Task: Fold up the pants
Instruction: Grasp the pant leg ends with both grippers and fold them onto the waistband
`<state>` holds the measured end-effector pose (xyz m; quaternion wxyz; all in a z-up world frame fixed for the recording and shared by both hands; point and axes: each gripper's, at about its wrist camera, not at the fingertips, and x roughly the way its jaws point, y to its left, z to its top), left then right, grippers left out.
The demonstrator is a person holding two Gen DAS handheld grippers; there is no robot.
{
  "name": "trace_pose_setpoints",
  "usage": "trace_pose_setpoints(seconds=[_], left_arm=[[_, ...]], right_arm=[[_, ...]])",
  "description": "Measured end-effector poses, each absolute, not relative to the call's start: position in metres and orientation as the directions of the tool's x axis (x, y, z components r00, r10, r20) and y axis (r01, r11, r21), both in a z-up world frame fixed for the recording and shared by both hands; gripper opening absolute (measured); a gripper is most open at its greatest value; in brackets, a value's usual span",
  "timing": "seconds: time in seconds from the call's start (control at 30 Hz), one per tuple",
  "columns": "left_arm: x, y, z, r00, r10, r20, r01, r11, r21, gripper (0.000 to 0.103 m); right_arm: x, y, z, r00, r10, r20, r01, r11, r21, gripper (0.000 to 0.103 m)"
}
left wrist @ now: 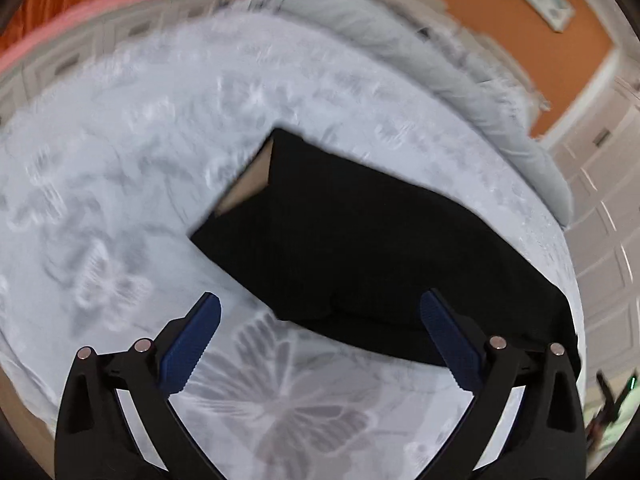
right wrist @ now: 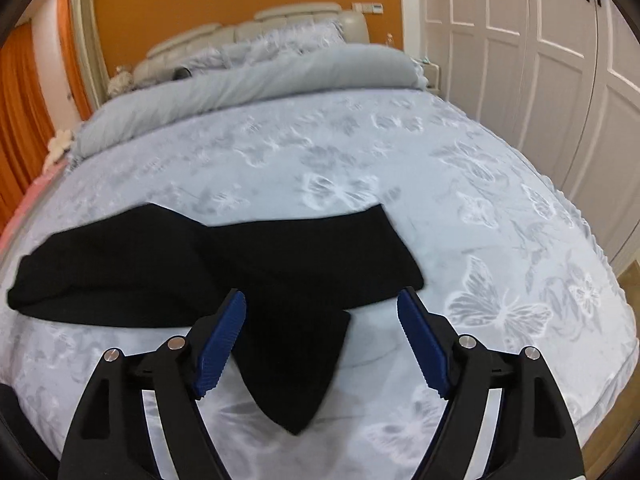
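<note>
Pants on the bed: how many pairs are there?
1. The black pants lie across the bedspread, part folded, just ahead of both open grippers: left gripper, right gripper. Neither touches them. Nothing else looks like clothing, though the rolled duvet could hide some.

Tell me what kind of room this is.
A bedroom, most likely: a bed with a butterfly-patterned cover, a padded headboard against the orange wall, and white wardrobe doors beside it. Black pants lie on the cover.
</note>
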<state>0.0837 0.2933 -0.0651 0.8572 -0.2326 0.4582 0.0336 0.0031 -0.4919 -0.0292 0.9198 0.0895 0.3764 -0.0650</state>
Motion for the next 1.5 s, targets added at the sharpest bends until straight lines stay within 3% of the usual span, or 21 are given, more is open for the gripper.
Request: trace_pose_setpoints(seconds=[0.07,0.13,0.17,0.2,0.27,0.4,0.57,0.67,0.73,0.77,0.9,0.93,0.97,1.0,1.07,1.2,1.27,1.37,1.43,1.47,1.5], left_arm=[[0.107,0.290,-0.087,0.534,-0.194,-0.823,-0.301,0.866,-0.400,0.097],[0.122,0.285,-0.105,0.509,-0.227,-0.830,-0.327,0.842,-0.430,0.085],[0.128,0.284,-0.112,0.494,-0.267,-0.828,-0.333,0.821,-0.464,0.054],[0.136,0.286,-0.118,0.465,-0.283,-0.839,-0.355,0.809,-0.469,0.032],[0.143,0.291,-0.105,0.495,-0.290,-0.819,-0.326,0.812,-0.484,0.022],[0.135,0.297,-0.017,0.658,-0.173,-0.733,-0.123,0.936,-0.331,0.023],[0.127,0.302,-0.075,0.464,0.108,-0.879,-0.173,0.984,0.029,0.039],[0.098,0.295,-0.078,0.521,0.070,-0.851,-0.207,0.977,-0.046,0.043],[0.080,0.280,-0.064,0.567,0.089,-0.819,-0.230,0.972,-0.054,0.064],[0.075,0.275,-0.058,0.579,0.110,-0.808,-0.252,0.966,-0.048,0.080],[0.059,0.278,-0.036,0.606,0.184,-0.774,-0.352,0.934,-0.054,0.082],[0.056,0.277,-0.032,0.612,0.186,-0.769,-0.374,0.924,-0.074,0.082],[0.055,0.275,-0.028,0.617,0.170,-0.768,-0.380,0.919,-0.102,0.082],[0.054,0.277,-0.023,0.620,0.163,-0.768,-0.378,0.919,-0.110,0.082],[0.052,0.263,-0.018,0.617,0.195,-0.762,-0.369,0.928,-0.061,0.082],[0.060,0.225,-0.022,0.608,0.231,-0.760,-0.314,0.949,0.037,0.086],[0.069,0.208,-0.035,0.588,0.240,-0.772,-0.305,0.950,0.063,0.086],[0.084,0.189,-0.057,0.555,0.230,-0.799,-0.311,0.949,0.057,0.086],[0.090,0.179,-0.065,0.542,0.228,-0.809,-0.313,0.948,0.058,0.086],[0.091,0.175,-0.065,0.541,0.232,-0.808,-0.311,0.948,0.064,0.086],[0.092,0.170,-0.065,0.544,0.234,-0.806,-0.303,0.950,0.071,0.086]], right_arm=[[0.002,-0.478,-0.032,0.697,-0.040,-0.716,0.177,0.977,0.117,0.078],[-0.005,-0.463,-0.035,0.681,-0.042,-0.731,0.172,0.980,0.103,0.078],[-0.006,-0.455,-0.038,0.673,-0.040,-0.738,0.168,0.981,0.100,0.078],[-0.008,-0.451,-0.041,0.669,-0.044,-0.742,0.169,0.981,0.094,0.078],[-0.008,-0.443,-0.043,0.662,-0.054,-0.748,0.170,0.982,0.079,0.078],[-0.009,-0.439,-0.038,0.676,-0.079,-0.733,0.188,0.980,0.068,0.078],[-0.009,-0.463,-0.057,0.632,-0.149,-0.761,0.300,0.952,0.063,0.078],[-0.011,-0.483,-0.069,0.610,-0.098,-0.787,0.342,0.928,0.149,0.079],[-0.006,-0.491,-0.073,0.599,-0.083,-0.797,0.336,0.929,0.156,0.085],[-0.001,-0.493,-0.075,0.592,-0.087,-0.801,0.333,0.932,0.146,0.087],[0.037,-0.511,-0.112,0.509,-0.036,-0.860,0.340,0.926,0.162,0.086],[0.044,-0.513,-0.125,0.479,0.008,-0.878,0.332,0.924,0.190,0.076],[0.047,-0.511,-0.129,0.468,0.020,-0.883,0.316,0.930,0.188,0.052],[0.049,-0.504,-0.119,0.489,0.020,-0.872,0.263,0.950,0.170,0.003],[0.052,-0.502,-0.086,0.531,0.037,-0.847,0.208,0.963,0.172,0.006],[0.071,-0.513,0.000,0.650,-0.069,-0.756,0.135,0.991,0.025,0.007],[0.092,-0.533,-0.007,0.637,-0.120,-0.761,0.139,0.990,-0.040,0.010],[0.124,-0.570,-0.072,0.461,-0.254,-0.850,0.233,0.959,-0.160,0.017],[0.118,-0.580,-0.085,0.438,-0.257,-0.862,0.251,0.955,-0.157,0.017],[0.104,-0.582,-0.078,0.483,-0.235,-0.843,0.254,0.960,-0.122,0.020],[0.094,-0.581,-0.071,0.507,-0.228,-0.831,0.256,0.961,-0.107,0.033]])
